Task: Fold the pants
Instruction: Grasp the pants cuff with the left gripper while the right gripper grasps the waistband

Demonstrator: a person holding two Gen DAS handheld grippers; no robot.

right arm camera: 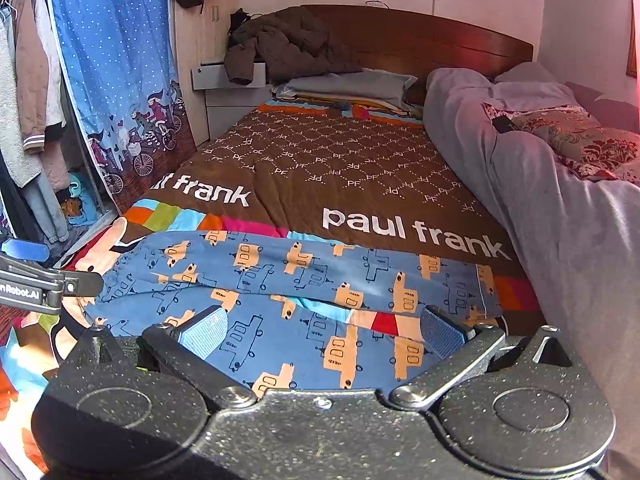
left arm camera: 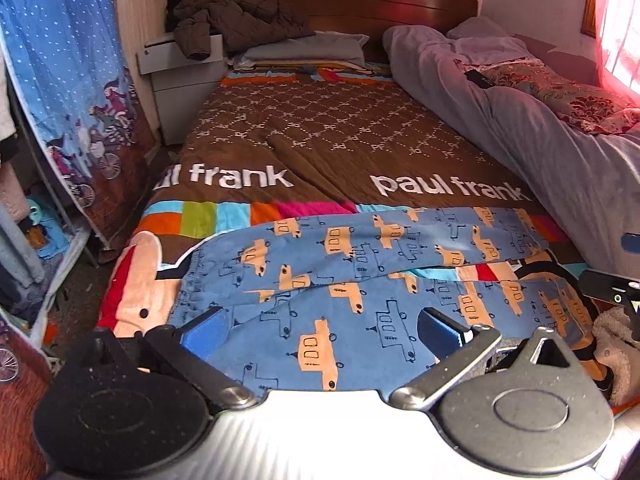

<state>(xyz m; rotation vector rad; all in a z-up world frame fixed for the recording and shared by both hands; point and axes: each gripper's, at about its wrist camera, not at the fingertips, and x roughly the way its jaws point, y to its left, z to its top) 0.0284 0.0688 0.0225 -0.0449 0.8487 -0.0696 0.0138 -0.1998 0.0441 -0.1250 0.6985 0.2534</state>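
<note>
Pants (left arm camera: 344,292) lie spread flat across the foot of the bed (left arm camera: 328,136), waistband to our left, 2 legs running right. Our left gripper (left arm camera: 320,330) and right gripper (right arm camera: 324,334) hover just above them, both wide apart and empty. We should pinch the near leg's edges together, lifting evenly; the soft printed cotton wrinkles easily.

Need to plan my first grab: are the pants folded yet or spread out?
Spread out. The pants lie flat across the bed, both legs apart with bedspread showing between them.
</note>
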